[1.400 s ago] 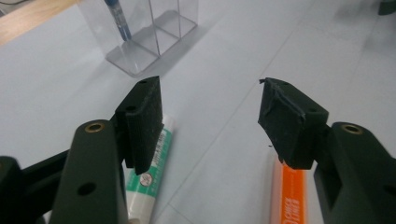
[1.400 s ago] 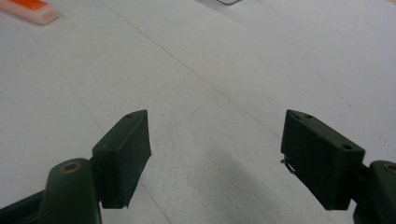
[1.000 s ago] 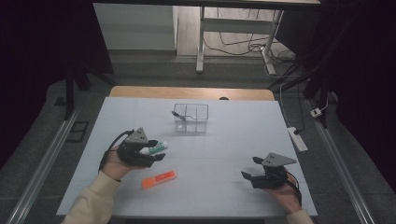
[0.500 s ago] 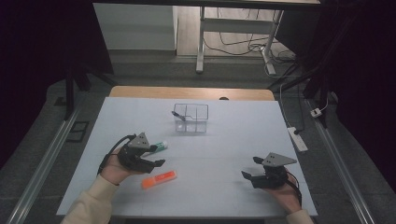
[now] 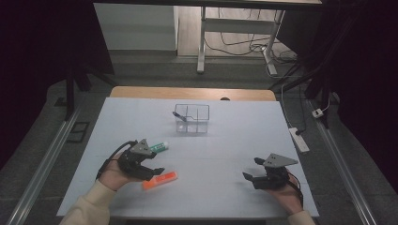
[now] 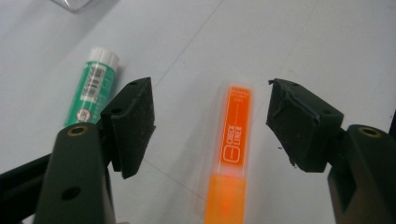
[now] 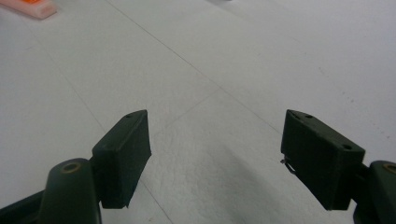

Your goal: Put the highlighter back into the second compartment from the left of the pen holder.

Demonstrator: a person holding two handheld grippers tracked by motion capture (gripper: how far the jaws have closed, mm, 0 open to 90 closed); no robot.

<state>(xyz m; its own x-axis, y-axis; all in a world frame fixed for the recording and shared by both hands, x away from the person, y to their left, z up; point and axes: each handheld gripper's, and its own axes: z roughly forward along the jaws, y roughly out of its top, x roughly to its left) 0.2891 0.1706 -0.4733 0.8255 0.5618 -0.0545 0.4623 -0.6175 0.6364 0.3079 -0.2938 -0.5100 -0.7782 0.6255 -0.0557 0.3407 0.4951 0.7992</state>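
Nearby, green tube beside orange highlighter, clear bin beyond

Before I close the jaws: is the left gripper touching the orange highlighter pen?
Apart. In the left gripper view the orange highlighter pen lies between the left gripper's open, just-widened jaws, with white table visible either side.

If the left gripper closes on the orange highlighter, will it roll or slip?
The orange highlighter looks flat-sided, so it probably will not roll. Its glossy clear cap may slip a little against the pads. It seems light and stiff; the open left gripper straddles it already.
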